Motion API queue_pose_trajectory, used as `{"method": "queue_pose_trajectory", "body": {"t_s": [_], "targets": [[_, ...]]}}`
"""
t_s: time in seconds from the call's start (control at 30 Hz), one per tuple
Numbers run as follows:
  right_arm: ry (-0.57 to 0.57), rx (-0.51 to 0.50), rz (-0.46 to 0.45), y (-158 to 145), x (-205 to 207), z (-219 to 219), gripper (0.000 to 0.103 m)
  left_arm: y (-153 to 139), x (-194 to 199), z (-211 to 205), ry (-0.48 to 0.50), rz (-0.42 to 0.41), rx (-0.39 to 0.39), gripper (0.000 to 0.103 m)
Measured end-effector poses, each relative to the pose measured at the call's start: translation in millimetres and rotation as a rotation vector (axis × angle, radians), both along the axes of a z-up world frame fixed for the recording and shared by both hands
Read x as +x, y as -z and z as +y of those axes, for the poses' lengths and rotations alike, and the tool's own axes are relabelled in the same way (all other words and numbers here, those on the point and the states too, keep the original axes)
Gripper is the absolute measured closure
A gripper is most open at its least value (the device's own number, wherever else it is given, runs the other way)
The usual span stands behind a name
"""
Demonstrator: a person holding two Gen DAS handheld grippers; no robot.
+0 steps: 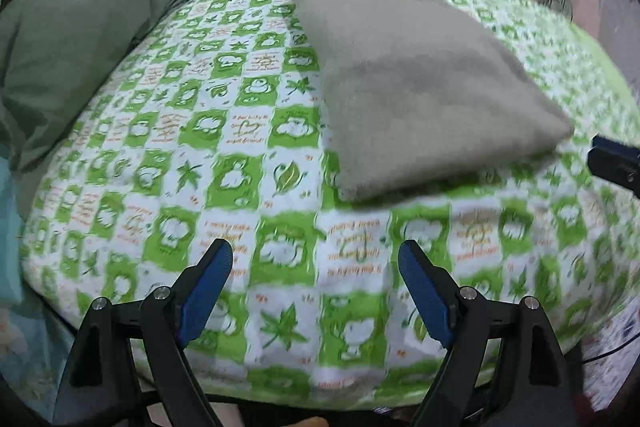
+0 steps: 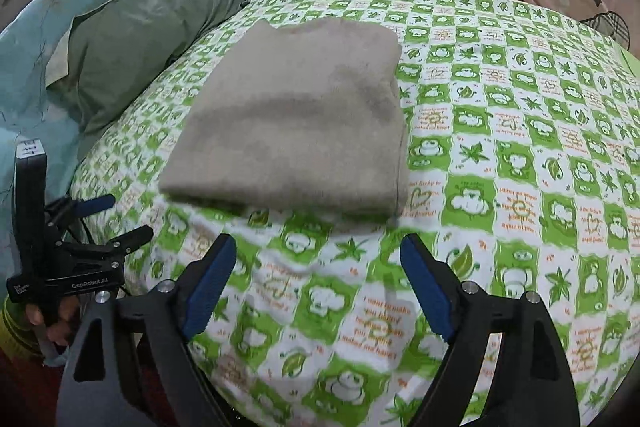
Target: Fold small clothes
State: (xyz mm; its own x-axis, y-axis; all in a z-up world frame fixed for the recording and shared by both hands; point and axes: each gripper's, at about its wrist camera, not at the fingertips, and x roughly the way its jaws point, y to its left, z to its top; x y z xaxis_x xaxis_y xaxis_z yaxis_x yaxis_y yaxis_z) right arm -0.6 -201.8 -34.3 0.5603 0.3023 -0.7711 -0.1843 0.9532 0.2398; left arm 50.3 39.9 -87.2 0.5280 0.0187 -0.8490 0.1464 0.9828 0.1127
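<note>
Both my grippers, left gripper (image 1: 316,287) and right gripper (image 2: 318,283), stand with fingers wide, holding nothing. Grey garment (image 2: 292,131) lies folded on the bed (image 2: 500,187), apart from both. Risk: a careless regrasp undoes the fold.

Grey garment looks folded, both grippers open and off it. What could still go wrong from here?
1. The grey garment lies on a soft, rumpled green checked sheet; a low regrasp might pinch the sheet too.
2. Both views are blurred, so the fold's layers are hard to judge.
3. The left gripper and right gripper sit close together; they could collide.
</note>
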Motion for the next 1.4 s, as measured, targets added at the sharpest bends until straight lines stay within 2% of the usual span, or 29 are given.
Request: {"method": "queue_pose_trajectory", "body": {"t_s": [0.13, 0.5, 0.77, 1.4], "targets": [[0.006, 0.007, -0.001, -4.9, -6.9, -2.7, 0.017, -5.6, -10.1, -6.4, 0.001, -0.008, 0.097, 0.018], [-0.012, 0.022, -0.022, -15.0, 0.1, 2.3, 0.011, -64.4, -4.6, -4.9, 0.002, -0.111, -0.024, 0.016], [-0.033, 0.012, -0.016, -12.1, 14.9, 12.0, 0.011, -63.9, 17.2, -7.0, -0.016, -0.112, -0.033, 0.016], [-0.017, 0.017, 0.013, -9.0, 49.2, 6.6, 0.007, -55.9, 40.6, -7.5, -0.044, -0.095, -0.059, 0.016]]}}
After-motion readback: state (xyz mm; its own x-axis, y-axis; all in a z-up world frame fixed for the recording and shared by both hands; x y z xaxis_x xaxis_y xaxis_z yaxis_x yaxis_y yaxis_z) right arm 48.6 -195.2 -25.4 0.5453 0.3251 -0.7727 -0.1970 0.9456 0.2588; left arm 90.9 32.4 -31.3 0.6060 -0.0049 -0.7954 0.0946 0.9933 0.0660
